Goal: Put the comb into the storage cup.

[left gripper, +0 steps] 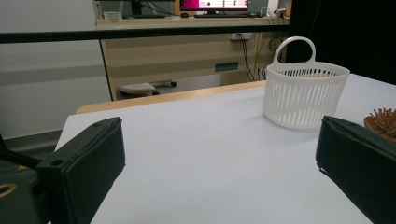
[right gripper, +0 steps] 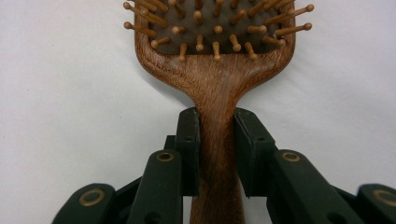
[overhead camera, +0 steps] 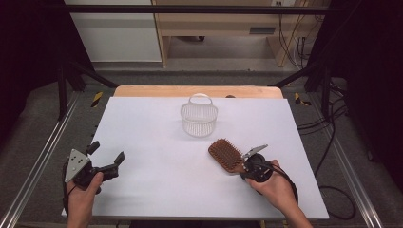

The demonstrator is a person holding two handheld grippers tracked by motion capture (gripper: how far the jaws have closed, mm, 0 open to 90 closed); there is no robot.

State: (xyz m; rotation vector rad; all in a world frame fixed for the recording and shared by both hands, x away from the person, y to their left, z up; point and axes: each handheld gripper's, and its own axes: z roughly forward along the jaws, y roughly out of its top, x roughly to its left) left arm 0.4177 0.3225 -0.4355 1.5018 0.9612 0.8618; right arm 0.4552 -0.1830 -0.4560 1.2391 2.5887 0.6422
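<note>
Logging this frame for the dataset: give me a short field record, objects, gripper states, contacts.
surface: white table
held item: wooden hairbrush, bristles up
right gripper: shut on the hairbrush's handle, a pad on each side
left gripper: open, nothing between its jaws, near the table's left edge
basket: white, slatted, upright, handle up, apart from the hairbrush
basket contents: cannot tell

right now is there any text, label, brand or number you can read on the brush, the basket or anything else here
None can be read.
wooden hairbrush: no print on its handle or head.
white basket: plain slatted plastic, no label.
monitor behind the table: coloured bars with markings, too small and blurred to read.
yellow and black striped markers on the floor: hazard stripes, no words.
</note>
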